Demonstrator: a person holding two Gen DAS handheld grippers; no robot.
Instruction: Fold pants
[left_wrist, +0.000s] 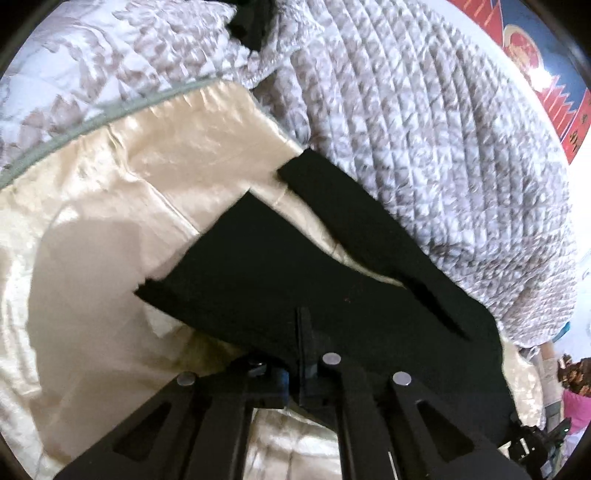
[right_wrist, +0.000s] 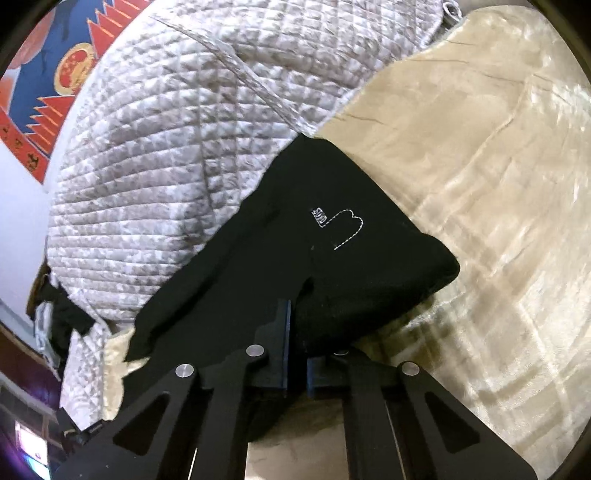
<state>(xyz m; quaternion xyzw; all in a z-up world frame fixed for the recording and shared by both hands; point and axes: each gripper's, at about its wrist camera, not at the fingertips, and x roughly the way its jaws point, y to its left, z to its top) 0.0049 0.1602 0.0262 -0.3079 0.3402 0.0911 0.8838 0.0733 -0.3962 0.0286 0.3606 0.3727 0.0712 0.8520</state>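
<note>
The black pants (left_wrist: 258, 266) lie on a cream satin bedspread (left_wrist: 110, 192), one leg (left_wrist: 354, 218) running along the quilt's edge. My left gripper (left_wrist: 301, 332) is shut on the pants' near edge, cloth pinched between its fingers. In the right wrist view the pants (right_wrist: 351, 240) show a small white stitched outline and label (right_wrist: 343, 225). My right gripper (right_wrist: 295, 325) is shut on the pants' near edge, which drapes over its fingers. The other gripper shows at the lower right of the left wrist view (left_wrist: 535, 439).
A bulky grey-white quilted blanket (left_wrist: 424, 129) is heaped just behind the pants, also in the right wrist view (right_wrist: 166, 147). A red and blue wall hanging (right_wrist: 48, 85) is behind it. Cream bedspread (right_wrist: 498, 221) stretches to the right.
</note>
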